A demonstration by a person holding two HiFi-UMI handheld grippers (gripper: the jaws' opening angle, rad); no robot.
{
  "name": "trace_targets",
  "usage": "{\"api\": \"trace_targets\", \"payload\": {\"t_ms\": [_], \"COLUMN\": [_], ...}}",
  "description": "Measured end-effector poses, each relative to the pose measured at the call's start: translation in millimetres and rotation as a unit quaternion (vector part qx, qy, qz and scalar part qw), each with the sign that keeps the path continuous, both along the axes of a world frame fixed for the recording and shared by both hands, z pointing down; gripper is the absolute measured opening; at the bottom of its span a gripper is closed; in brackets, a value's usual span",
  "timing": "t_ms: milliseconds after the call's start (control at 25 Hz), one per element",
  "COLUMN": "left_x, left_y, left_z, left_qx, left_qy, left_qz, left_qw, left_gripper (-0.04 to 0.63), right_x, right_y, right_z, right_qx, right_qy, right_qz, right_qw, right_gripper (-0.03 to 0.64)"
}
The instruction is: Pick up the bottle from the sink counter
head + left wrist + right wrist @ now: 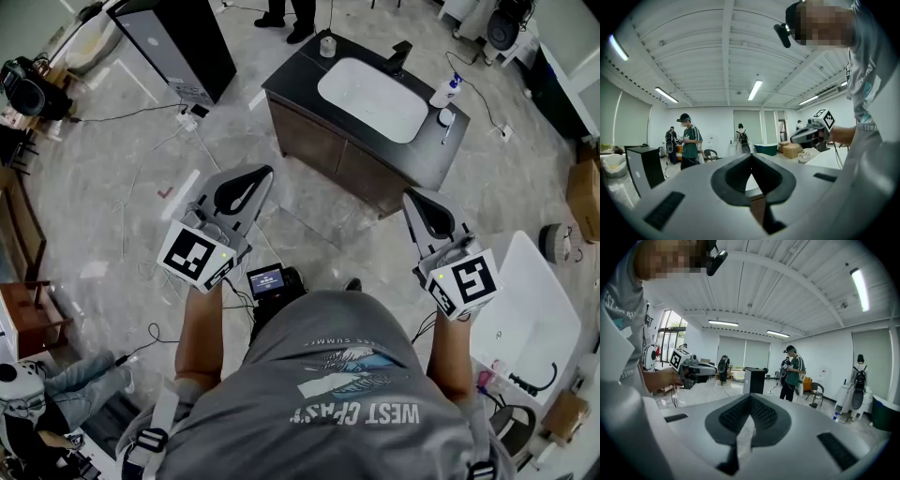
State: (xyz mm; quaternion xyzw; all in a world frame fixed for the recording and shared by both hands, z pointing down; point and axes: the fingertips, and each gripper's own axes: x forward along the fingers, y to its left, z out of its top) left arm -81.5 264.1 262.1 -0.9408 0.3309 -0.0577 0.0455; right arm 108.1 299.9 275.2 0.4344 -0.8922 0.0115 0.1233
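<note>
A white bottle with a blue top (446,91) stands at the right end of the dark sink counter (431,155), beside the white basin (373,98), seen in the head view. Both grippers are held well short of the counter, above the floor. My left gripper (246,180) is shut with nothing in it, and its tips meet in the left gripper view (751,157). My right gripper (424,202) is also shut and empty (750,398). Neither gripper view shows the bottle.
On the counter are a black faucet (401,54), a small cup (444,117) and a roll (327,46). A black tower (178,42) stands at the back left, and a white tub (534,309) lies to the right. Cables cross the floor. People stand beyond.
</note>
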Motion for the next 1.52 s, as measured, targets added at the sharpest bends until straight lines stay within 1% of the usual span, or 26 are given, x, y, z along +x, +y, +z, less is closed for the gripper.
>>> {"api": "trace_targets", "payload": {"t_ms": [320, 520, 640, 800, 960, 1160, 1280, 1520], "left_x": [-30, -44, -46, -38, -29, -17, -3, 34], "left_y": [-13, -18, -21, -26, -36, -55, -72, -105], "left_z": [8, 11, 16, 21, 26, 26, 23, 20], "left_qx": [-0.002, -0.002, -0.007, -0.014, -0.02, -0.021, -0.024, -0.023], "left_qy": [0.01, 0.018, 0.023, 0.026, 0.012, -0.009, -0.013, -0.022], "left_qz": [0.01, 0.019, 0.021, 0.022, 0.011, -0.017, -0.032, -0.051], "left_qw": [0.9999, 0.9997, 0.9995, 0.9993, 0.9997, 0.9996, 0.9991, 0.9982], "left_gripper": [0.003, 0.003, 0.003, 0.003, 0.003, 0.003, 0.003, 0.003], "right_x": [-27, -43, -47, -35, -21, -3, 11, 45], "right_y": [-15, -21, -23, -32, -50, -84, -103, -147], "right_z": [2, -3, -3, 1, 8, 15, 17, 19], "right_qx": [-0.003, -0.001, -0.003, -0.008, -0.011, -0.012, -0.019, -0.019], "right_qy": [-0.022, -0.019, -0.014, -0.011, -0.023, -0.044, -0.048, -0.057], "right_qz": [0.02, 0.03, 0.031, 0.034, 0.028, 0.01, -0.006, -0.032], "right_qw": [1.0, 0.999, 0.999, 0.999, 0.999, 0.999, 0.999, 0.998], "right_gripper": [0.002, 0.003, 0.003, 0.003, 0.003, 0.003, 0.003, 0.003]}}
